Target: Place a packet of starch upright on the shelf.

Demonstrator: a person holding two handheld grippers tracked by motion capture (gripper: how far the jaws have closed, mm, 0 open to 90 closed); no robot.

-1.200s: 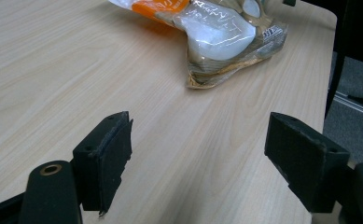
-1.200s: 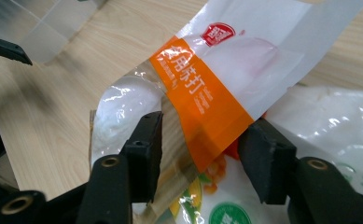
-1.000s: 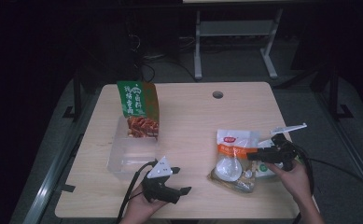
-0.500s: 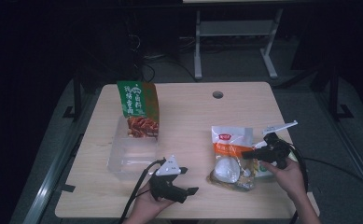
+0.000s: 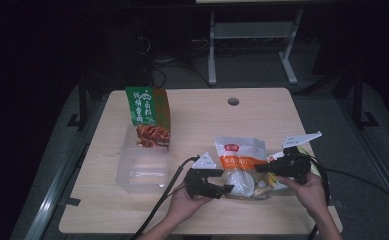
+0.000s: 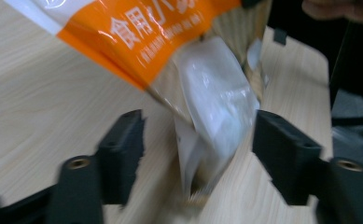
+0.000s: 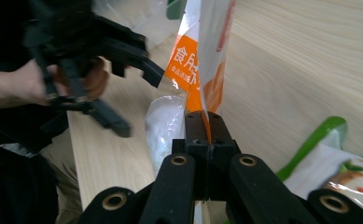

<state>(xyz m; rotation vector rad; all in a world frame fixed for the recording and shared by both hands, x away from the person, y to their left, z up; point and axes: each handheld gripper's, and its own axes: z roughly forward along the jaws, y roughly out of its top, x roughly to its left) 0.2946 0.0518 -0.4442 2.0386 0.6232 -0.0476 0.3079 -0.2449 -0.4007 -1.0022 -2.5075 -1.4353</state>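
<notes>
Orange-and-white pouch [image 5: 242,167] near the front right of the wooden table [image 5: 207,120], propped up a bit off the wood. White powdery contents visible through the clear lower part in the left gripper view.

Right gripper [image 5: 262,168] pinching the pouch's edge: in the right gripper view [image 7: 208,123] the two black jaws pressed tight together with the orange film sandwiched right in the seam. Solid clamp, no gap.

Left gripper [image 5: 228,189] coming in from the left of the pouch, down at its lower corner. In the left gripper view [image 6: 198,140] jaws spread, one on each side of the clear, white-filled bottom end of the pouch, and have just been closing in on it. Right-hand jaw looks very near the film, left one with a visible gap, so not pressing yet as far as can be told (a bit blurry tbh).

Other stuff: clear plastic tub [image 5: 142,167] on the left half of the table, with a green snack bag [image 5: 148,117] standing upright at its far end, seemingly inside the tub. Another green-and-white packet [image 7: 338,163] lying flat just to the right of the pouch, under the right hand.
</notes>
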